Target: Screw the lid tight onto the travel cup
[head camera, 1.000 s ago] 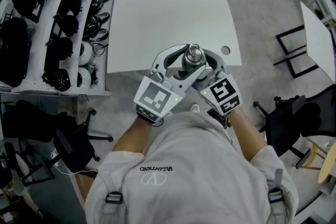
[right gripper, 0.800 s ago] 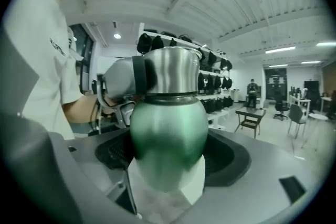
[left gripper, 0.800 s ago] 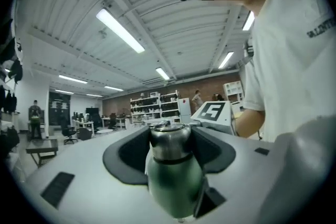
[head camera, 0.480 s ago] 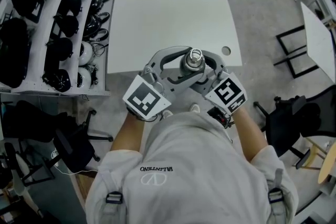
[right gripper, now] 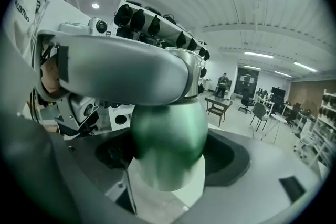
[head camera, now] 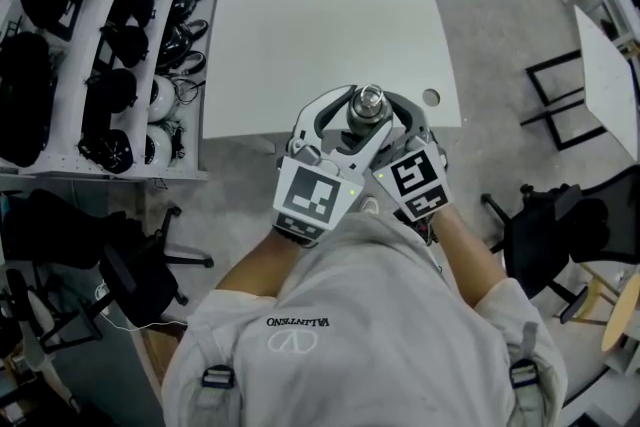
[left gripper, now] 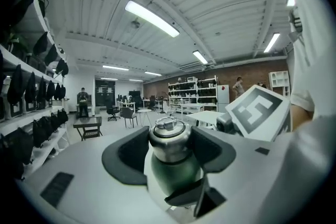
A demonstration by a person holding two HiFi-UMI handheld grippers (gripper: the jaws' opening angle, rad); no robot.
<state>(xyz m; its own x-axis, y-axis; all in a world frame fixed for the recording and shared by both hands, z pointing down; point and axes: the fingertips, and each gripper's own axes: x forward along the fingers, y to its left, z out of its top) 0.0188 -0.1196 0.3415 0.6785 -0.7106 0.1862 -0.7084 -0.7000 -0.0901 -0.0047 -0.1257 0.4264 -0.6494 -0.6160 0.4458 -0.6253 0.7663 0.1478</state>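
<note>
Step in hand: tightening. The cup (head camera: 367, 107) is held in the air at the centre of the head view, over the near edge of the table (head camera: 320, 25), with both grippers meeting on it.

Left gripper (left gripper: 169, 145): jaws closed on the lid (left gripper: 167, 134), one dark jaw face against each side. Right gripper (right gripper: 169, 152): jaws closed on the cup's green body lower down. A jaw of the left gripper crosses above it in that view.

Condition of item: the lid is brushed steel, domed, with a small fitting on top. It sits square on the neck and no gap shows at the seam. The threads are hidden, so tightness cannot be confirmed. The body is glossy green and roughly upright.

Next move, in my judgement: hold the body fixed with the right gripper and turn the lid with the left until it stops. One wrist turn is unlikely to suffice, so a release and fresh grip on the lid may be needed. The smooth body could slip under torque.
</note>
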